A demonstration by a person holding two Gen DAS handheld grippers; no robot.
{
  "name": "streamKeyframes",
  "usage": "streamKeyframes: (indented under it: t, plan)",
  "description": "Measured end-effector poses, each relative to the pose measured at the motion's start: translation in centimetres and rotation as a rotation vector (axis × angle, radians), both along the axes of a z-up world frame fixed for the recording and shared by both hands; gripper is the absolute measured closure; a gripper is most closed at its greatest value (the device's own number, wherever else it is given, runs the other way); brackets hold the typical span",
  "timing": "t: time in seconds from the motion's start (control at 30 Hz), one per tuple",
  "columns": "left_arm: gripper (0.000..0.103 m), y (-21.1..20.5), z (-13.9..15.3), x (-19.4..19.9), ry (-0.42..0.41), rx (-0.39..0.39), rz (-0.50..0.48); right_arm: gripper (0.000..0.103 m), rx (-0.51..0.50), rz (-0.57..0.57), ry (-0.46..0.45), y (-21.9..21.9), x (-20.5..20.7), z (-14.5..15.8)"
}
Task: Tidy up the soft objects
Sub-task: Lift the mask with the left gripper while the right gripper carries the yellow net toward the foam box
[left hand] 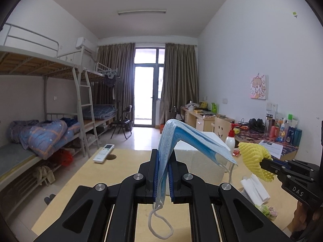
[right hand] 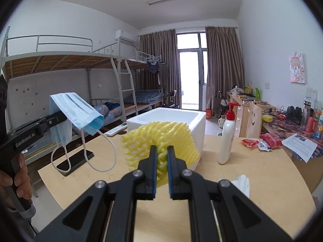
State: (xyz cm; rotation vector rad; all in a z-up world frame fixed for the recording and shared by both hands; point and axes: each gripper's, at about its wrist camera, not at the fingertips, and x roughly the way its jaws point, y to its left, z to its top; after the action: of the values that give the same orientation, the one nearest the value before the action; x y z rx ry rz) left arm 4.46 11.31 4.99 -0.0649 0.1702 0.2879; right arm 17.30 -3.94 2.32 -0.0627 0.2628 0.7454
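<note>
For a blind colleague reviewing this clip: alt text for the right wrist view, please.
The right claw grips a yellow foam net above a wooden table, before a white foam box. At left, the left claw holds blue face masks.

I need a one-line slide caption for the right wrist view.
Right gripper clamps yellow foam net before white foam box; left gripper holds blue masks.

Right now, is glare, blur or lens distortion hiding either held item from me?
Left wrist view: balcony door blown out white, walls bow toward the edges, but the blue mask reads sharp. Right wrist view: same fisheye curve and dark corners, yellow foam net slightly soft up close, no glare on it.
</note>
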Motion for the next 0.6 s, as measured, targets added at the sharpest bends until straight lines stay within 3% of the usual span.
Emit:
streamKeyframes:
  t: [0.6]
  plan:
    - [0.094, 1.3, 3.3, 3.1, -0.03, 0.021, -0.019, 0.092, 0.008, -0.001, -0.071, 1.8, 1.1, 4.4]
